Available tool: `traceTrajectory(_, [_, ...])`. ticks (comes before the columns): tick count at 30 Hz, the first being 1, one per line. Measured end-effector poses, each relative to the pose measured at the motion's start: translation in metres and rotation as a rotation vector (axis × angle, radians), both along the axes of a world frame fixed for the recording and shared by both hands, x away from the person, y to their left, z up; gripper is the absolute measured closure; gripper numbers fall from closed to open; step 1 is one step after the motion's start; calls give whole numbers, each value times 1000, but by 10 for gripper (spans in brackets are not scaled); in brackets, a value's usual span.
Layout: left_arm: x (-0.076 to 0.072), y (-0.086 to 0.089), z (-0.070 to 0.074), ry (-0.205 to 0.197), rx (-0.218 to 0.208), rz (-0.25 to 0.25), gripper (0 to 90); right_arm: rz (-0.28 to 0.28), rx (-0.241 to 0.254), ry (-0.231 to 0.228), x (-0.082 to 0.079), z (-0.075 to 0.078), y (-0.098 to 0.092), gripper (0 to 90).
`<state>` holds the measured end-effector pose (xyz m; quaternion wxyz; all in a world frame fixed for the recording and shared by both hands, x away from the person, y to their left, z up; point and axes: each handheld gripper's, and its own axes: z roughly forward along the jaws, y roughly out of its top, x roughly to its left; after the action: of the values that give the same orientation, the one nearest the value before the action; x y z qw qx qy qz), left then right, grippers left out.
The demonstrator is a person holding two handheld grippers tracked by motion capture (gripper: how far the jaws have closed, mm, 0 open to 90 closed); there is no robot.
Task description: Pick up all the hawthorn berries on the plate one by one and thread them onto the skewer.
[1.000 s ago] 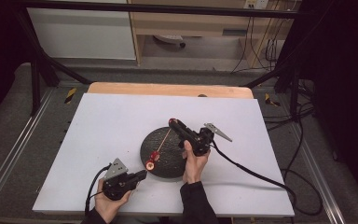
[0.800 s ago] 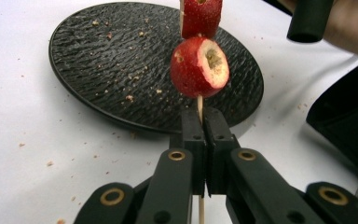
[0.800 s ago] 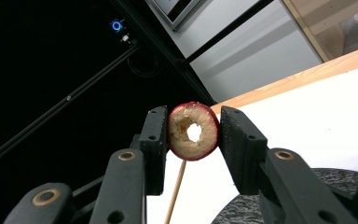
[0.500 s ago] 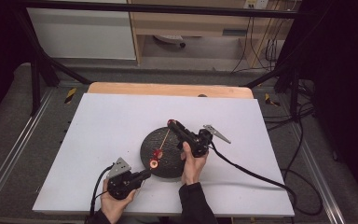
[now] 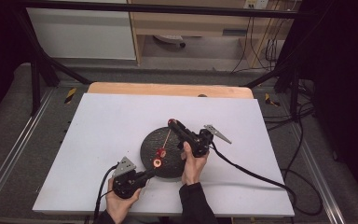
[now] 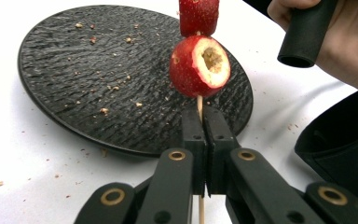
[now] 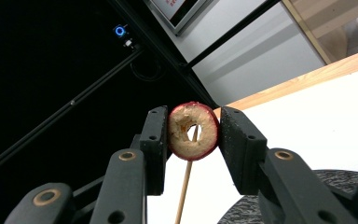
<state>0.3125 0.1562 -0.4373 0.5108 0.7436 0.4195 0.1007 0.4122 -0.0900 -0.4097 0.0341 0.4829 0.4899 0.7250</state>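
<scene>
Left claw [image 5: 154, 171] low in the high view, left of centre, pressed together on a thin wooden skewer [image 5: 166, 139]. In the left gripper view, same claw [image 6: 204, 135] at bottom centre, both black jaws closed flat against each other with the skewer [image 6: 199, 103] pinched between them and rising straight up the frame.

Threaded on that skewer, 2 red hollowed fruits: lower fruit [image 6: 199, 66] just above the jaws at centre, pale cored hole turned toward the right of the frame; second fruit [image 6: 198, 15] touching it from above, cut off by the top edge. Behind them, a round black plate [image 6: 88, 79] across the upper left and centre, dotted with crumbs, lying on the white bench [image 6: 23, 168].

Right claw [image 5: 171, 123] at centre of the high view, over the upper edge of the plate [image 5: 151, 144], held by a hand [image 5: 195, 163] coming up from the bottom edge. In the right gripper view, this claw [image 7: 193, 133] at centre, pinching a third cored fruit [image 7: 193, 131] by its 2 sides, ring-shaped hole facing the camera, skewer [image 7: 184, 184] visible through the hole and running down to the bottom edge.

In the high view, skewer slanting from the left claw up and right toward the right claw, above the plate, near the middle of the white bench [image 5: 102, 126].
</scene>
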Motion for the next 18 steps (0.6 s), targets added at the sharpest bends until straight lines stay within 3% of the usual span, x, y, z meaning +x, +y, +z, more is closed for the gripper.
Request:
traceTrajectory(8, [-3,-2,1,4,-21,27,888,-19,5,-15,0,0,0,637])
traceTrajectory(18, [7,-8,5,7,-29,42,888,13,-2,4,-2,-7,4,636])
